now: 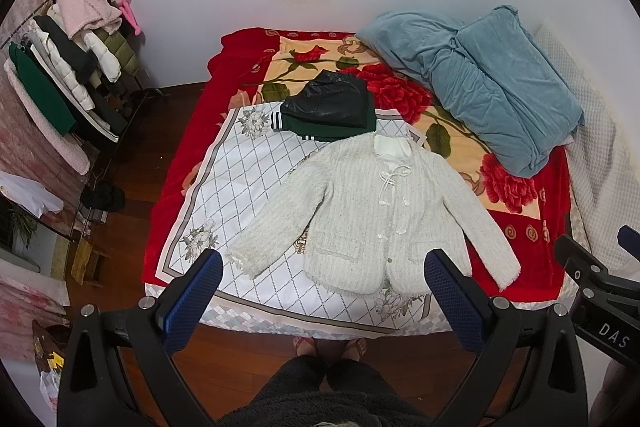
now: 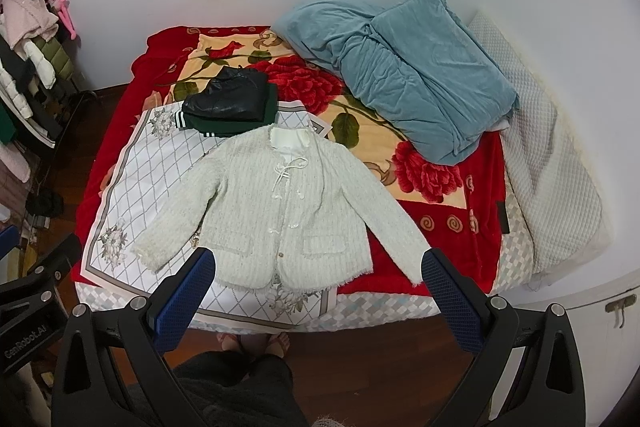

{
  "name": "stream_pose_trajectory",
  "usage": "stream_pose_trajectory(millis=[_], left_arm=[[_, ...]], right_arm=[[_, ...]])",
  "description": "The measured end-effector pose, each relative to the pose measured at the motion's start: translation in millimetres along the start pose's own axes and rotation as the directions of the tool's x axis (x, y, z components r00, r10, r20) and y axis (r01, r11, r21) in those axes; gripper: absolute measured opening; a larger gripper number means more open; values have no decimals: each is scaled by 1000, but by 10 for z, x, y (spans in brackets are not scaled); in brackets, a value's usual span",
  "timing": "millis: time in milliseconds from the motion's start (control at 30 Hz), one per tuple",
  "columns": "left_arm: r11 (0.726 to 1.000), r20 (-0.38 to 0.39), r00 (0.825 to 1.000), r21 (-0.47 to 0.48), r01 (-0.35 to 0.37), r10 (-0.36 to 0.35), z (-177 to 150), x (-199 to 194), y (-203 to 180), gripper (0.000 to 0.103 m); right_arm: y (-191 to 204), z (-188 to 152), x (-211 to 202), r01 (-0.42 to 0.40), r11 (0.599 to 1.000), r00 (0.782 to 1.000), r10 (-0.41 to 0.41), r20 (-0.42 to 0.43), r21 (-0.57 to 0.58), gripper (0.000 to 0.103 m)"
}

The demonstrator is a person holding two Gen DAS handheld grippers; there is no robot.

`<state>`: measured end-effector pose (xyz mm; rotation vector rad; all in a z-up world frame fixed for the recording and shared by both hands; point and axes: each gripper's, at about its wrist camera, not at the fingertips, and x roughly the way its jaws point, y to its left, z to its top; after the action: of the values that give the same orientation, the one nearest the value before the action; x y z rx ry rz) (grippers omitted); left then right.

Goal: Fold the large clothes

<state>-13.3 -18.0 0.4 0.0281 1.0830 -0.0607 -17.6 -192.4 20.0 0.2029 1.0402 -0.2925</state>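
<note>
A cream-white knitted jacket [image 1: 372,211] lies flat and face up on the bed, sleeves spread, partly on a white diamond-pattern cloth [image 1: 248,179]. It also shows in the right wrist view [image 2: 280,211]. My left gripper [image 1: 324,283] is open and empty, held above the bed's near edge in front of the jacket's hem. My right gripper [image 2: 320,279] is open and empty too, over the near edge by the hem. The right gripper's body shows at the right in the left wrist view [image 1: 592,291].
A folded pile, black leather jacket [image 1: 332,99] on a green garment, sits behind the white jacket. A blue quilt [image 1: 492,83] lies at the back right on the red flowered blanket [image 1: 520,227]. A clothes rack [image 1: 68,75] stands at left. My feet [image 1: 328,347] are by the bed.
</note>
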Motion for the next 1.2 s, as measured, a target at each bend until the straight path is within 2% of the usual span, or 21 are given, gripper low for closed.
stream_pose_trajectory(millis=[600, 1100, 1200], left_arm=[[1000, -1, 1000, 2, 3, -3, 29, 15, 49, 103], [1000, -2, 1000, 4, 14, -14, 165, 30, 23, 103], [1000, -1, 1000, 7, 13, -13, 235, 97, 78, 103]], right_arm=[[34, 23, -11, 6, 1000, 1000, -6, 3, 3, 103], [50, -1, 7, 6, 1000, 1000, -6, 3, 7, 103], [38, 85, 9, -3, 999, 1000, 4, -14, 32, 103]])
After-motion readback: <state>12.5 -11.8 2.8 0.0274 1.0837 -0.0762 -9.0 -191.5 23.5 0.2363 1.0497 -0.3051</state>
